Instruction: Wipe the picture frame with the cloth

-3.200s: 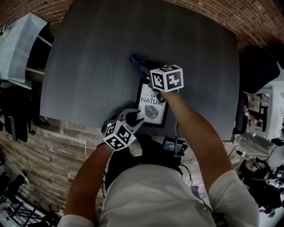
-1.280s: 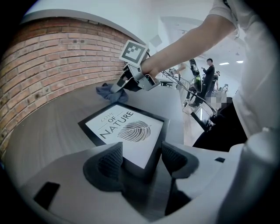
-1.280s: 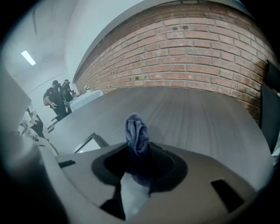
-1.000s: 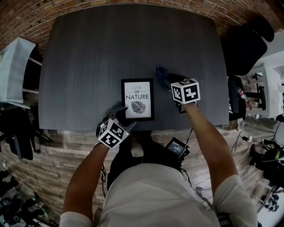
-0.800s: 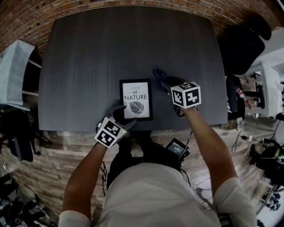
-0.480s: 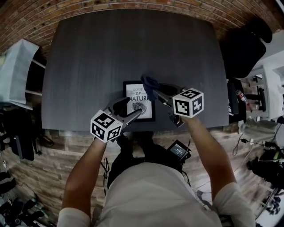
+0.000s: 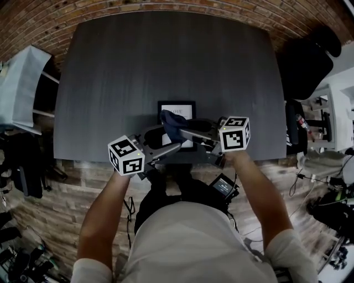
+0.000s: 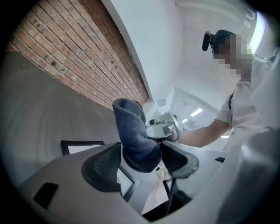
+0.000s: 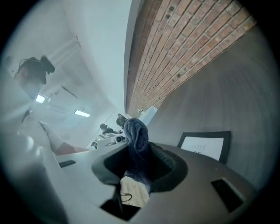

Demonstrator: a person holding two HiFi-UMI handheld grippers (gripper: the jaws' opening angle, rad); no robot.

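Note:
The black picture frame (image 7: 177, 107) lies flat near the table's front edge, its lower half hidden by the cloth and the jaws. It also shows as the picture frame (image 8: 83, 146) and the picture frame (image 9: 205, 144). My right gripper (image 7: 183, 132) is shut on the dark blue cloth (image 7: 170, 124) and holds it in the air above the frame. That cloth (image 9: 136, 144) sticks up out of the right jaws. My left gripper (image 7: 164, 141) faces it from the left, open. The cloth (image 8: 133, 138) hangs between the left pads (image 8: 103, 166).
The dark grey table (image 7: 138, 66) stretches away behind the frame to a brick wall (image 7: 182, 6). A black chair (image 7: 307, 61) stands at the right, a pale shelf unit (image 7: 22, 83) at the left. A small device (image 7: 221, 186) hangs below the table edge.
Both grippers rose off the table and swung toward each other. The right one carried the cloth leftward from beside the frame to above it. The left one left the frame's lower corner.

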